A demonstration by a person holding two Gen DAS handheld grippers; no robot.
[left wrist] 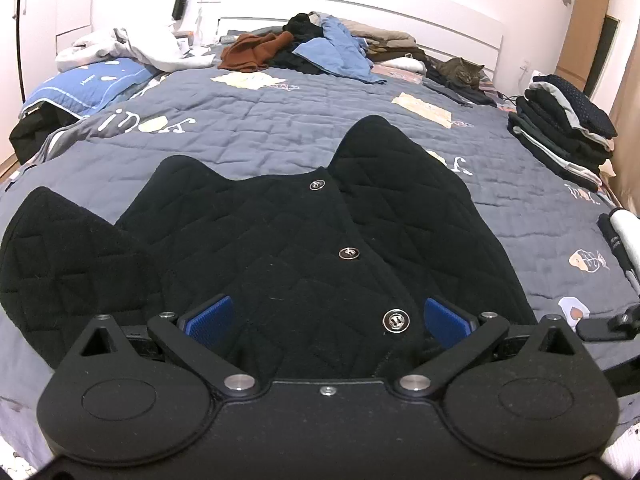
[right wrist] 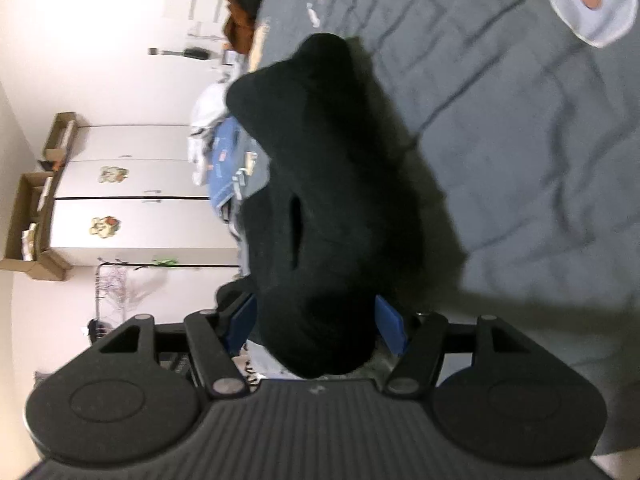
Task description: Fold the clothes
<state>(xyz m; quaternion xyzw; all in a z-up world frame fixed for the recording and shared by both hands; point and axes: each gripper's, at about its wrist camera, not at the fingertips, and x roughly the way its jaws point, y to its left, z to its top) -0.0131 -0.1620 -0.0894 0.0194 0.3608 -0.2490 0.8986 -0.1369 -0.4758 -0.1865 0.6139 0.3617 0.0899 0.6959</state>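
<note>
A black quilted jacket (left wrist: 304,224) with metal snap buttons (left wrist: 349,253) lies front-up on the grey-blue quilt (left wrist: 280,108). One sleeve (left wrist: 68,256) is spread out to the left. My left gripper (left wrist: 326,318) stands open at the jacket's near hem, its blue pads (left wrist: 208,316) wide apart with the fabric between them. The right wrist view is rolled sideways and blurred. There a bunched black part of the jacket (right wrist: 332,168) runs between the jaws of my right gripper (right wrist: 317,324), which stand apart; a slim gap shows beside the right pad (right wrist: 390,328).
A stack of folded dark clothes (left wrist: 564,128) sits at the bed's right edge. A pile of unfolded clothes (left wrist: 320,44) and a cat (left wrist: 460,70) are by the headboard. A pale wardrobe (right wrist: 140,196) stands beyond the bed.
</note>
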